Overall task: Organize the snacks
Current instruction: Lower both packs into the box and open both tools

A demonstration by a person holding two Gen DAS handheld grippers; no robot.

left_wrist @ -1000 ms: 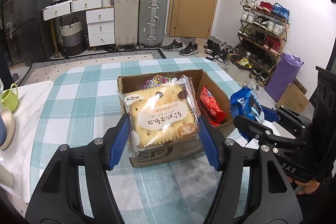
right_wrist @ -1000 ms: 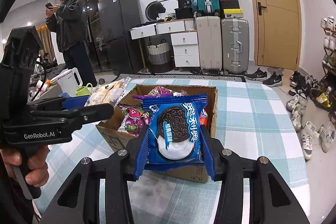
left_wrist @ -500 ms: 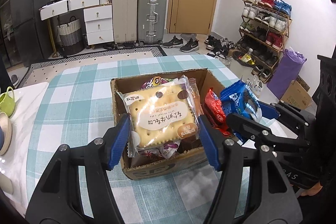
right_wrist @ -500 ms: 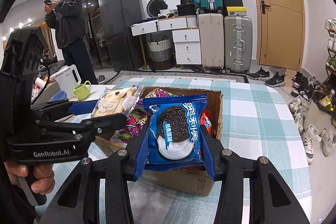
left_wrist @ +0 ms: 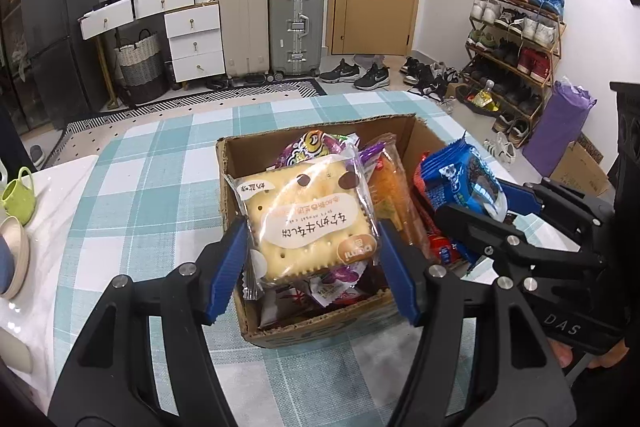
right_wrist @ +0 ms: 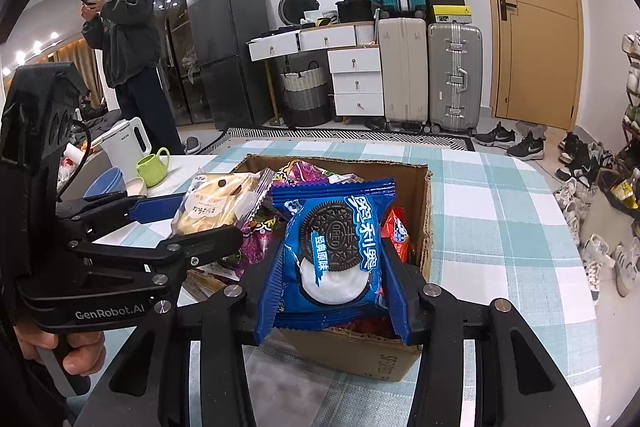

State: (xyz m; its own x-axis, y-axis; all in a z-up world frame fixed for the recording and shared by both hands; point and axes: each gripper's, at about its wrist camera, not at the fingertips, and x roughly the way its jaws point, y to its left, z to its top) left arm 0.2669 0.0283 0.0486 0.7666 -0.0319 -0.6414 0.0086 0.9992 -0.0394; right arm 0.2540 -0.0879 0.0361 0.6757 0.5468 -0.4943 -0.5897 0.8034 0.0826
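An open cardboard box (left_wrist: 236, 157) (right_wrist: 426, 227) full of snack packets stands on the checked tablecloth. My left gripper (left_wrist: 310, 257) is shut on a clear packet with a big square cracker (left_wrist: 308, 219) and holds it over the box's near left part; the packet also shows in the right wrist view (right_wrist: 218, 203). My right gripper (right_wrist: 332, 281) is shut on a blue Oreo packet (right_wrist: 334, 247) and holds it over the box's right side; it also shows in the left wrist view (left_wrist: 464, 183). Purple, orange and red packets (left_wrist: 400, 199) lie in the box.
A green mug (right_wrist: 152, 167), bowls (right_wrist: 110, 183) and a white kettle (right_wrist: 126, 141) stand on the white cloth at the left. A person (right_wrist: 128, 47) stands behind there. Suitcases (right_wrist: 454, 75) and drawers line the far wall; a shoe rack (left_wrist: 516, 39) is at the right.
Both grippers have moved forward and over the box with their packets. The box now lies under and closer to both, its contents more in view.
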